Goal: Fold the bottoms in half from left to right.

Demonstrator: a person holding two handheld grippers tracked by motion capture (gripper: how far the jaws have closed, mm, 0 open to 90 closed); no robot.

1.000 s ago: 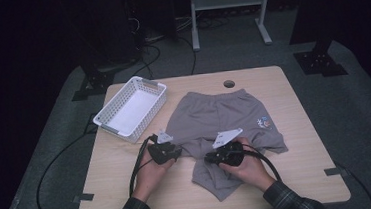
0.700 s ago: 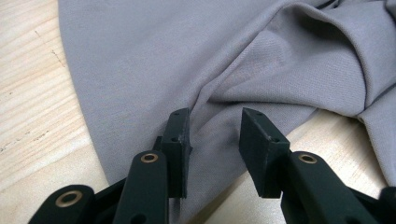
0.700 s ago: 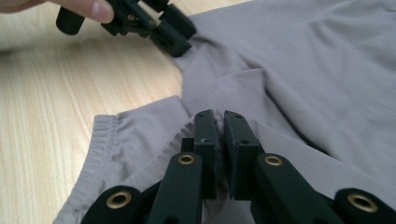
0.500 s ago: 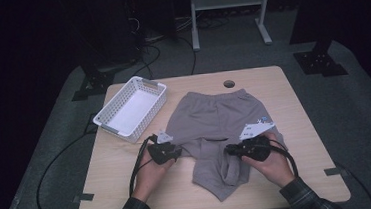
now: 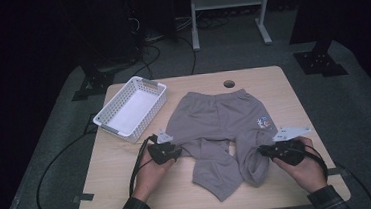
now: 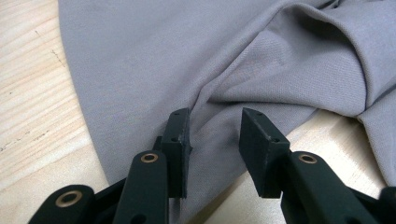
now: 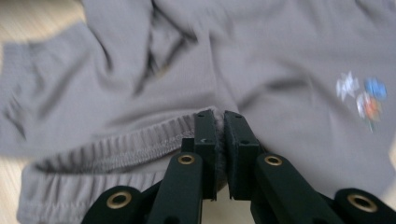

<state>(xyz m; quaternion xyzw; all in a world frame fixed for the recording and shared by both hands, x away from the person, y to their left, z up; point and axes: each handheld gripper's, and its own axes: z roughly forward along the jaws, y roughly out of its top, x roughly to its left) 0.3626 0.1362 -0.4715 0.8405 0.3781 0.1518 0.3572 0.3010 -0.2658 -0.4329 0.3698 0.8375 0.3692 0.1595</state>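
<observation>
Grey trousers (image 5: 214, 114) lie flat on the wooden table (image 5: 125, 194), waistband toward the far edge, with a small coloured print (image 5: 264, 123) on one leg. My left gripper (image 5: 178, 150) rests on the cloth at the left leg. In the left gripper view (image 6: 215, 135) its jaws stand apart over a fold of grey fabric (image 6: 140, 70). My right gripper (image 5: 261, 151) is at the right leg's end. Seen in the right gripper view (image 7: 219, 126), its jaws are shut on the ribbed cuff (image 7: 116, 149), and the print (image 7: 362, 95) shows blurred beyond.
A white plastic basket (image 5: 131, 109) stands at the table's far left corner. A round hole (image 5: 229, 84) sits near the far edge. Black cables (image 5: 53, 165) trail off the left side. Bare wood lies along the near edge and at the right.
My right gripper has moved to the right with the cuff in its jaws, drawing that trouser leg out sideways. The left gripper has stayed where it was.
</observation>
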